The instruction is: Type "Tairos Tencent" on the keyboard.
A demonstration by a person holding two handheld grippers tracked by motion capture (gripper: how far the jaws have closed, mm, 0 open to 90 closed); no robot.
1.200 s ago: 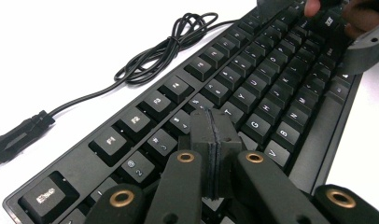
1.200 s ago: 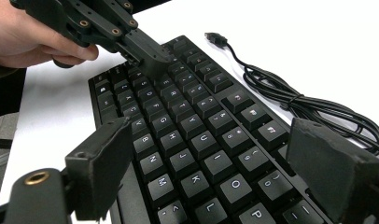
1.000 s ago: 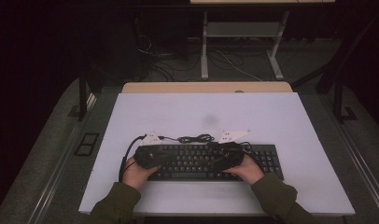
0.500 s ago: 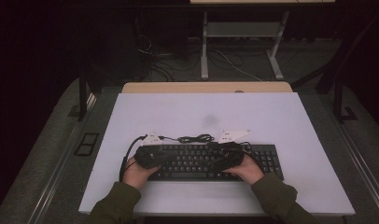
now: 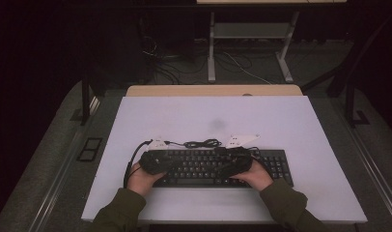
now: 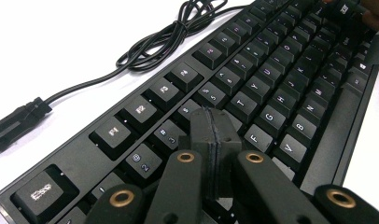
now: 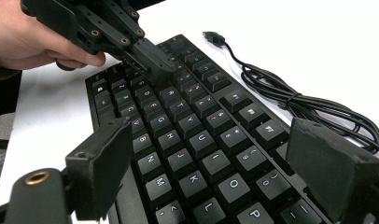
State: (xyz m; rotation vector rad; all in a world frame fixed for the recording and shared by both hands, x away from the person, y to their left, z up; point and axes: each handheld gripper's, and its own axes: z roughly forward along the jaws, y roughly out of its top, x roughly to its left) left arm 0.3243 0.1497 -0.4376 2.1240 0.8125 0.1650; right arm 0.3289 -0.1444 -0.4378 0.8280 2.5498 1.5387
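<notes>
A black keyboard (image 5: 218, 166) lies flat near the white table's front edge, its cable (image 5: 201, 143) coiled just behind.

Dim lab or recording room, white table (image 5: 290, 125) standing on grey carpet, metal desk frame (image 5: 252, 43) behind, loose floor cables (image 5: 170, 67) trailing in darkness.

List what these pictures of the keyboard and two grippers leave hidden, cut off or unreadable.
- Key under the left gripper: left gripper view, hidden by its shut jaws.
- keyboard legends: high view, too small.
- Keyboard's number-pad end: right gripper view, cut off by the edge.
- cable: right gripper view, partly hidden by the right gripper.
</notes>
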